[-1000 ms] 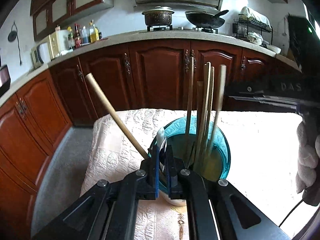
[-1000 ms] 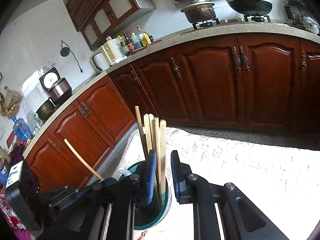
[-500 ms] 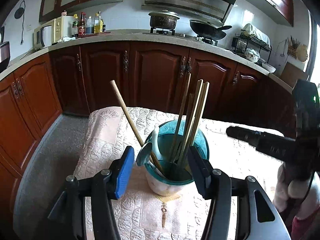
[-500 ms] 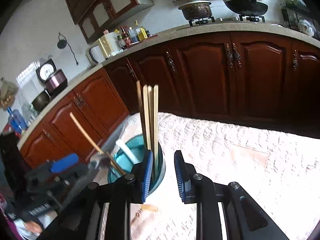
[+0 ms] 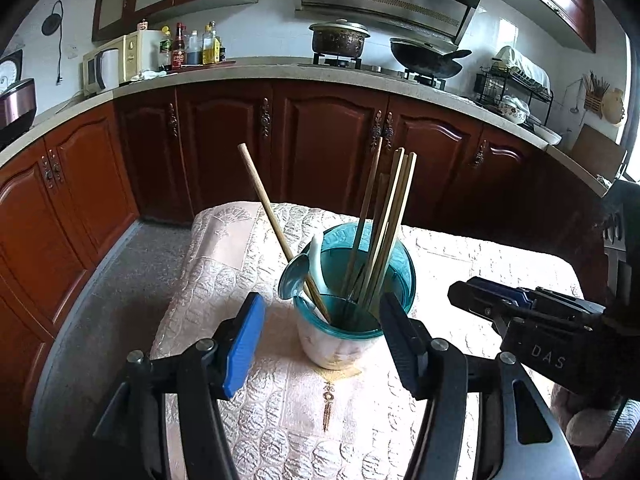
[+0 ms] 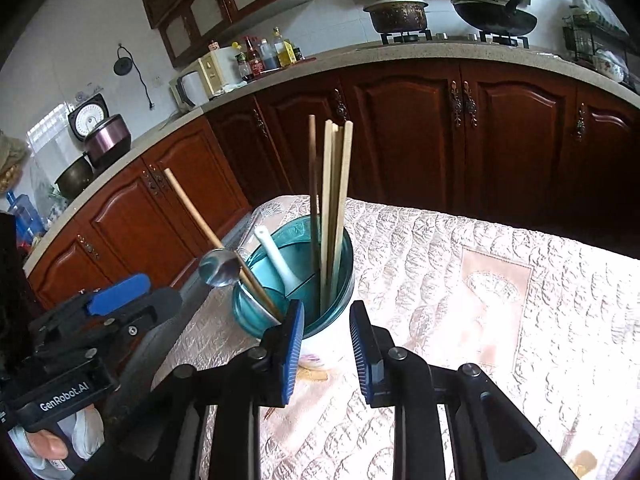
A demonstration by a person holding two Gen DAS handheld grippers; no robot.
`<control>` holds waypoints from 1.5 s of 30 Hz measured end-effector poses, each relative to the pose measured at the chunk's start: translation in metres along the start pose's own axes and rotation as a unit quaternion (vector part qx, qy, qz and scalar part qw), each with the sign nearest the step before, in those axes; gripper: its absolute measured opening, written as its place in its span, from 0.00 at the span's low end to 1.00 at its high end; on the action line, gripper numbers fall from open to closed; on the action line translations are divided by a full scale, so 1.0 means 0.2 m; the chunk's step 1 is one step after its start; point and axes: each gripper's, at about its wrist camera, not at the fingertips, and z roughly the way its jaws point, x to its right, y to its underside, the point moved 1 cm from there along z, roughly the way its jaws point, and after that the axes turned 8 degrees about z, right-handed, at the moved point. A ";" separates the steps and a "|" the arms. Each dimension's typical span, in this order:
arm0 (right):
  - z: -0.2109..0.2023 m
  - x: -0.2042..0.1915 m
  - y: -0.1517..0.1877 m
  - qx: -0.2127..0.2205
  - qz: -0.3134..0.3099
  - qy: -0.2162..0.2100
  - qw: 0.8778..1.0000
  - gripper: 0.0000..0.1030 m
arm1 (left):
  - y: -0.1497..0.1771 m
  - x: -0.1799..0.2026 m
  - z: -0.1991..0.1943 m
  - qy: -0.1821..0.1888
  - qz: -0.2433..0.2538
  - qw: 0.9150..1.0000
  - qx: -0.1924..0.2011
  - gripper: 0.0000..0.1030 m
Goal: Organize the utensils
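Left wrist view: left tongs (image 5: 322,344) at lower centre, blue-padded jaws spread wide, just opened, gripping nothing. Between and beyond them, teal utensil holder (image 5: 352,280) standing upright on the quilted cloth (image 5: 248,264) of the worktop, white base (image 5: 332,350) below the teal rim. Inside the holder: wooden-handled ladle (image 5: 294,278) leaning toward upper left, metal bowl resting at the rim; white spoon (image 5: 316,256) beside it; bundle of chopsticks (image 5: 384,224) near upright at the right of the holder. Right tongs (image 5: 520,300) entering from the right edge, level with the holder, apart from it.

Right wrist view: right tongs (image 6: 326,344) at lower centre, jaws at a narrow gap, empty, just in front of the holder (image 6: 296,280); pads not pressing on anything. Chopsticks (image 6: 332,200) rising above the gap, ladle (image 6: 218,268) tilted to the left, white spoon (image 6: 276,256) between them. Left tongs (image 6: 120,300) at lower left, blue pad uppermost, well clear of the holder. Part of a hand (image 6: 48,444) visible at the bottom left corner.

Background in both views: dark red cabinets (image 5: 328,140), stone counter, pot (image 5: 338,38) and wok (image 5: 424,60) on the stove at upper centre.
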 end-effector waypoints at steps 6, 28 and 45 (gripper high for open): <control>-0.04 -0.06 0.00 0.005 -0.015 0.005 1.000 0.28 | 0.01 0.01 -0.04 -0.010 0.003 1.000 0.002 0.59; -0.13 -0.12 0.00 0.022 -0.037 0.007 0.999 0.50 | 0.02 -0.02 -0.11 -0.029 -0.003 1.000 0.011 0.59; -0.12 -0.11 0.01 0.012 -0.036 0.014 0.999 0.54 | 0.02 -0.01 -0.13 -0.040 -0.009 0.999 0.016 0.59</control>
